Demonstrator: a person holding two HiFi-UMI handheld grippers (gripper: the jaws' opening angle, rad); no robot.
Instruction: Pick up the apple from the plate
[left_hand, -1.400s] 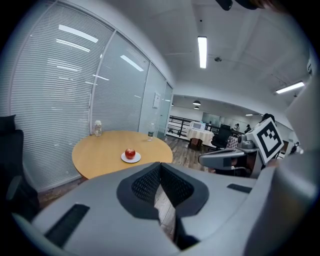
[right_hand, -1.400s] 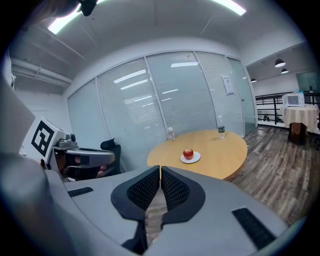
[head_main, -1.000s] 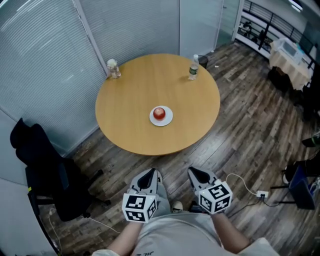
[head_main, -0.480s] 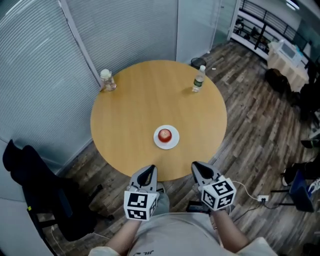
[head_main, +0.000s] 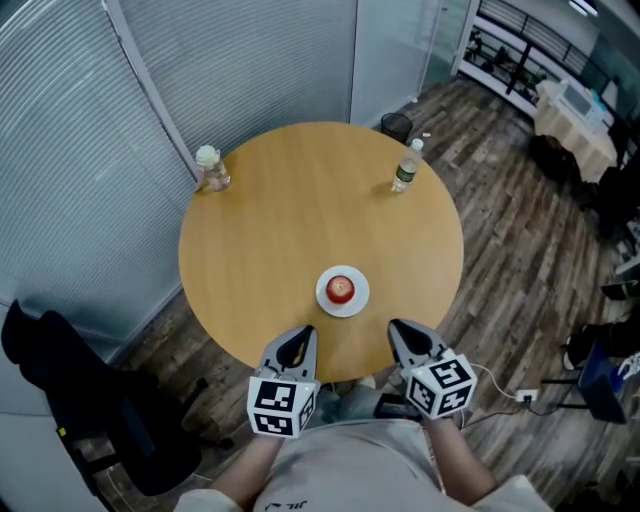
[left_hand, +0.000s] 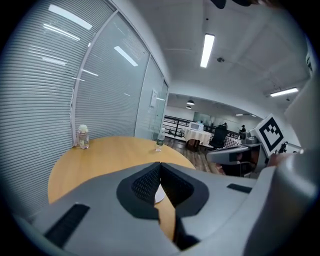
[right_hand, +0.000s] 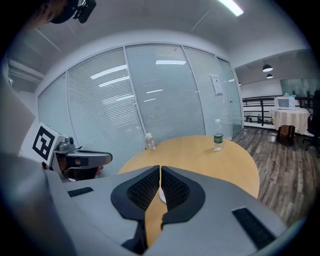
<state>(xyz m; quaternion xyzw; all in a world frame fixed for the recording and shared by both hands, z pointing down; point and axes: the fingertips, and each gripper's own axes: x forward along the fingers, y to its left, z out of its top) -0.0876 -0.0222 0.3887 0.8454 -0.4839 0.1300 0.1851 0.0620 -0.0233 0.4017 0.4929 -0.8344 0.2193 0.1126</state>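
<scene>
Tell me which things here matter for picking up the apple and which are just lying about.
For the job:
apple
white plate under it

Lying about:
green-labelled water bottle
squat white-capped bottle
black bin on the floor
black office chair

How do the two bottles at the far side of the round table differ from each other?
The bottle by the blinds is short and squat; the green-label bottle is taller and slimmer. The bottle by the blinds has a wide pale cap; the green-label bottle has a small white one. Both stand upright near the rim of the table, apart from the plate.
</scene>
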